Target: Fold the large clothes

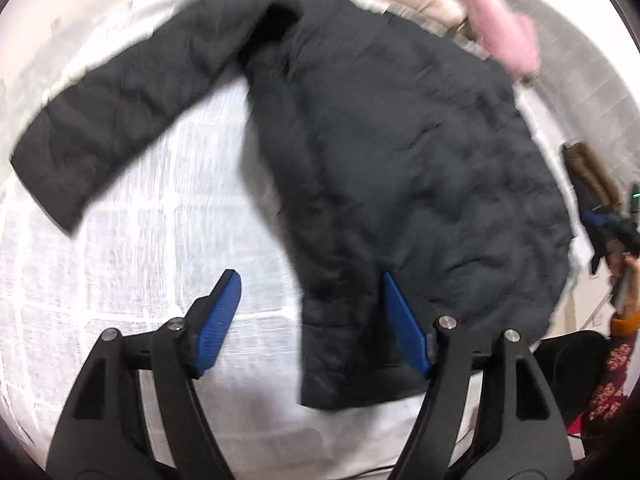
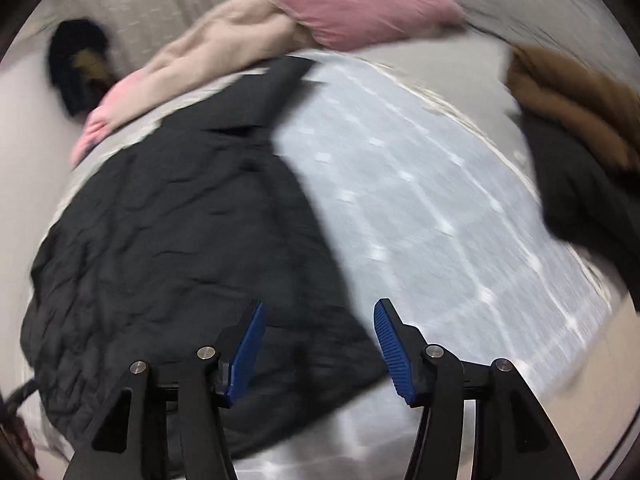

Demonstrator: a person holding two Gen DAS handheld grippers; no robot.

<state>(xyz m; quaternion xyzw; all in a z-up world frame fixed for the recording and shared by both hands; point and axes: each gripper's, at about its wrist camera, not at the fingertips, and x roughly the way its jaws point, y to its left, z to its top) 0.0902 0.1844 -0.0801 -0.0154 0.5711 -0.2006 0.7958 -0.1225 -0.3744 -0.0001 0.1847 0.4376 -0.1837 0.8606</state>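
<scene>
The black padded jacket (image 1: 400,152) is lying spread on the white checked bed cover (image 1: 140,264), one sleeve (image 1: 120,120) reaching toward nine o'clock, seemingly laid flat so it can be folded. The left claw (image 1: 312,292) is hovering wide over the hem at six o'clock, gripping nothing. The right claw (image 2: 320,320) is standing open and empty above the jacket's edge. Pink and beige clothes (image 2: 304,20) are lying heaped at twelve o'clock, probably waiting.
</scene>
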